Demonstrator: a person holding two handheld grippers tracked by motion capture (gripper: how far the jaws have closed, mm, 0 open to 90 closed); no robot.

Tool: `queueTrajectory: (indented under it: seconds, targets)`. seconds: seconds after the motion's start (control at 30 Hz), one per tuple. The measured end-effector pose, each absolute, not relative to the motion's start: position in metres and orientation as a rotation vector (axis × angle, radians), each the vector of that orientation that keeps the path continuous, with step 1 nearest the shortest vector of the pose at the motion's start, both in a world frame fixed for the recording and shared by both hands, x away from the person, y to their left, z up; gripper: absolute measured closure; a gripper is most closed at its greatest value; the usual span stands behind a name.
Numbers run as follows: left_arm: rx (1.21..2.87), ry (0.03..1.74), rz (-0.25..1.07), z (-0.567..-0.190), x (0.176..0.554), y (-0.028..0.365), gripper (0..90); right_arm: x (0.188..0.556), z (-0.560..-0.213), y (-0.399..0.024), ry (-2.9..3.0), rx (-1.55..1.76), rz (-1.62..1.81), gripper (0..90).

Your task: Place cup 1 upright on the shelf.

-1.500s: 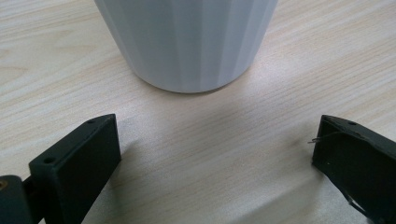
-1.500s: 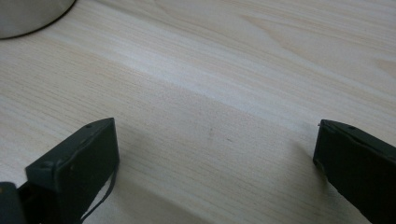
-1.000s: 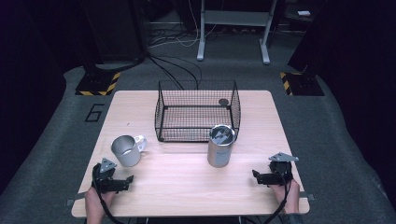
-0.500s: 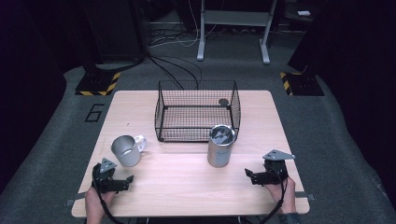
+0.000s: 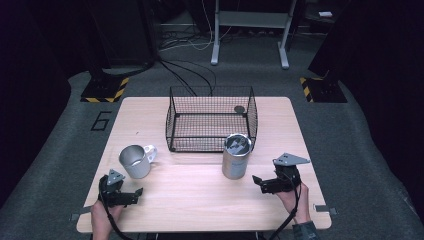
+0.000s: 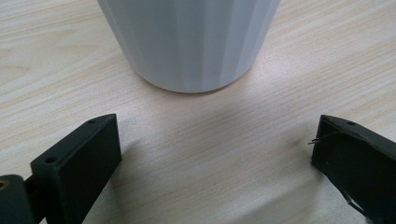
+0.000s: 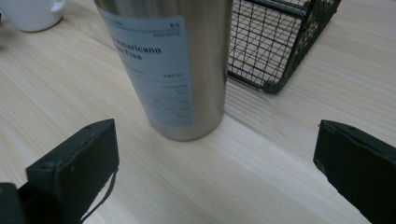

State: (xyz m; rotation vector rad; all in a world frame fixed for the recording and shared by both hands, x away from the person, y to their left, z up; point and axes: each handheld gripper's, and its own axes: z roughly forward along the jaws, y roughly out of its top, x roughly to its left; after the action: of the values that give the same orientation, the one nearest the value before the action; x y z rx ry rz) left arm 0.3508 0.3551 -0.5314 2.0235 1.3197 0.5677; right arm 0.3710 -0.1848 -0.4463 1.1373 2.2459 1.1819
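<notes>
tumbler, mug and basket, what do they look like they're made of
The tumbler looks like brushed stainless steel: silvery sheen, with a paper label on its side. The mug seems to be white glazed ceramic outside, faintly ribbed, with a grey, metal-looking inside; hard to be sure. The basket looks like black coated wire mesh.
</notes>
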Motion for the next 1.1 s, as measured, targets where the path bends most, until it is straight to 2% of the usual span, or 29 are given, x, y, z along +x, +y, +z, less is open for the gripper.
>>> queueTrajectory:
  seconds: [0.5,1.1]
  targets:
    - [2.017,1.320,0.570,-0.532,0.351,0.355,1.3,0.384,-0.426,-0.156,2.278,1.031,1.214,0.0]
    - [2.021,1.320,0.567,-0.531,0.351,0.355,1.3,0.408,-0.419,-0.132,2.259,1.012,1.265,0.0]
